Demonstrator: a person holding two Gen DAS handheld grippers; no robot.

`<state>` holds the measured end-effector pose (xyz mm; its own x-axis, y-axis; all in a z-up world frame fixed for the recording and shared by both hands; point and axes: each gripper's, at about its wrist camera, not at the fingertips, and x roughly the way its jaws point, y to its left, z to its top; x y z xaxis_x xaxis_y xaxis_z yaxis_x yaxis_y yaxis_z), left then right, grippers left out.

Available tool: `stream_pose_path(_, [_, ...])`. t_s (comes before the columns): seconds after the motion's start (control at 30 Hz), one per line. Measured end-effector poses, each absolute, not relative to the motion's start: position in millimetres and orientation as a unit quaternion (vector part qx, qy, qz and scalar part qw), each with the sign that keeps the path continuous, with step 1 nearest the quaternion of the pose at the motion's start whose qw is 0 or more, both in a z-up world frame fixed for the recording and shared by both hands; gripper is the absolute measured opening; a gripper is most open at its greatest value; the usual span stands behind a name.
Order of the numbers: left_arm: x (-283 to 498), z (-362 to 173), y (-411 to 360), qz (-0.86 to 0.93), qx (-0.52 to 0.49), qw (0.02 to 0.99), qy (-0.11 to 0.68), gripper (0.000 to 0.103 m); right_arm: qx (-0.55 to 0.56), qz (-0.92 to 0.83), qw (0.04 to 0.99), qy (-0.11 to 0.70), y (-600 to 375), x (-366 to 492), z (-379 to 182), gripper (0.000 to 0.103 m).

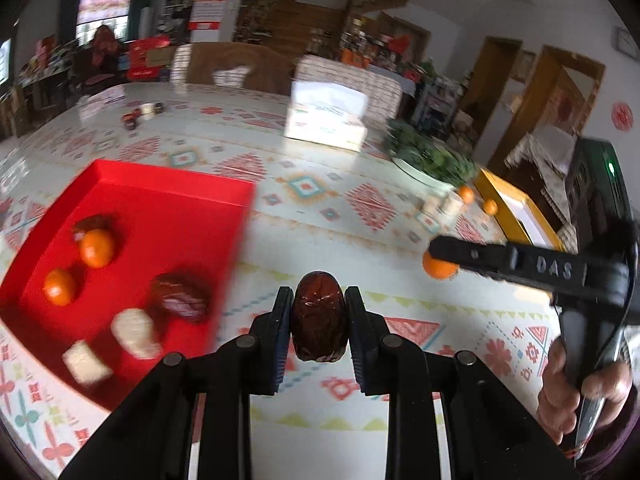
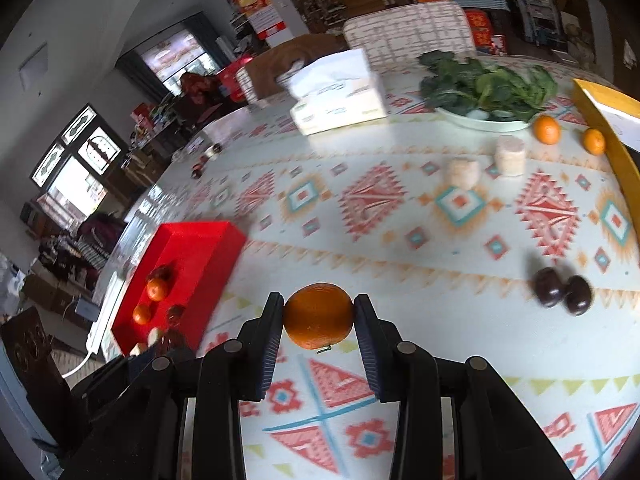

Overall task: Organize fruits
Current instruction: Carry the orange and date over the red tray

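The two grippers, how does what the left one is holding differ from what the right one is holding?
The left gripper is shut on a dark red-brown date, wrinkled and oblong, standing on end between the pads. The right gripper is shut on a mandarin, bright orange, round and smoother. Both are pinched at their sides, above the patterned tablecloth.

Daylight floods in from bright, blown-out windows [image 2: 80, 160] at nine o'clock, leaving pale glare on the glossy worktop [image 1: 224, 96] toward twelve. Both fisheye views bow straight lines and darken to black at the corners. Motion blur smears the red tray [image 1: 160, 208] and the far room, while the fingers [image 2: 272, 344] at six o'clock stay sharp.
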<state>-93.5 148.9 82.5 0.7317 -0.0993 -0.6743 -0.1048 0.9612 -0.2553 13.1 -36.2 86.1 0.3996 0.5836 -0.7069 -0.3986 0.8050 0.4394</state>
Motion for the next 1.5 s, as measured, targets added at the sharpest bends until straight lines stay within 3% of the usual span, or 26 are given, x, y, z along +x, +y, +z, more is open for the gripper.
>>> stream_pose_path(0.53, [-121.1,76.9,261.2,0.108,-0.205,0.911,0.342,0.025,0.055,0.382,0.793,0.472,82.5,-14.3,86.7,0.040])
stream_pose_path(1.5, [-100.9,37.1,311.8,0.117,-0.242,0.883,0.384,0.025,0.017,0.390,0.774,0.498,172.3,20.0,57.0,0.040])
